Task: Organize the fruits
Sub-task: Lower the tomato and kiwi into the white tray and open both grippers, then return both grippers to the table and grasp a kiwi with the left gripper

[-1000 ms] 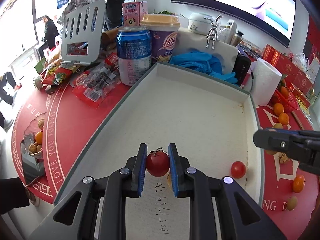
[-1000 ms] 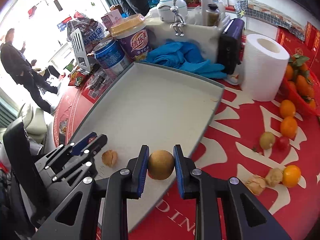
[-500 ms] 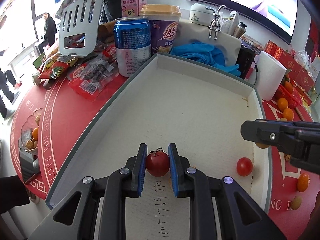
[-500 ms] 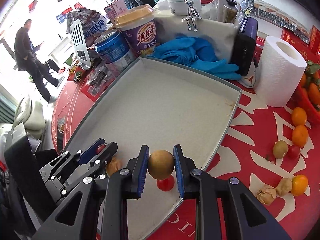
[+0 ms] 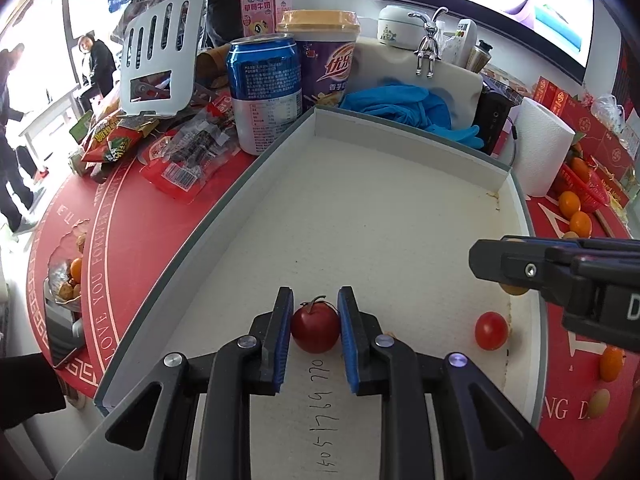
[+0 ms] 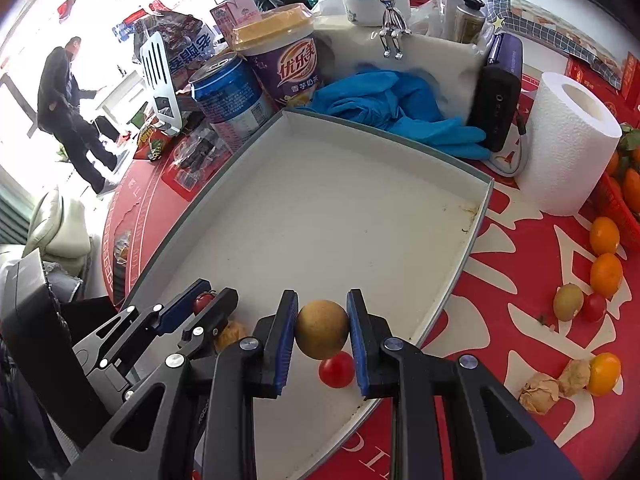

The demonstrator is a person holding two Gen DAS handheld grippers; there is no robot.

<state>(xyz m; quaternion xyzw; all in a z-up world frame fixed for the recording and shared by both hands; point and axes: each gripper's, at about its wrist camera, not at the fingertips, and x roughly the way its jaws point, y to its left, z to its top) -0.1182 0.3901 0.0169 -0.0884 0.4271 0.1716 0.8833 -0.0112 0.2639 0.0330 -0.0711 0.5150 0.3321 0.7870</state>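
My left gripper [image 5: 315, 326] is shut on a dark red cherry tomato [image 5: 315, 327] with a stem, low over the near end of the white tray [image 5: 404, 144]. I cannot tell whether the tomato touches the floor. My right gripper [image 6: 322, 330] is shut on a round brown-yellow fruit [image 6: 322, 328] above the tray's right side [image 6: 474, 236]. Directly under it a loose red tomato [image 6: 337, 369] lies in the tray. The left gripper [image 6: 208, 303] with its tomato appears at lower left, beside a papery husked fruit [image 6: 232, 332] in the tray.
Oranges [image 6: 606, 274], a green-yellow fruit [image 6: 568, 302], a small tomato [image 6: 594, 307] and husked fruits [image 6: 540, 392] lie on the red cloth to the right. Behind the tray stand a blue can [image 5: 264, 92], a purple cup [image 5: 324, 56], blue gloves [image 5: 400, 104] and a paper roll [image 5: 540, 144].
My right gripper has carried the brown fruit from the tray's edge to above the loose red tomato. My left gripper has kept its tomato in place.
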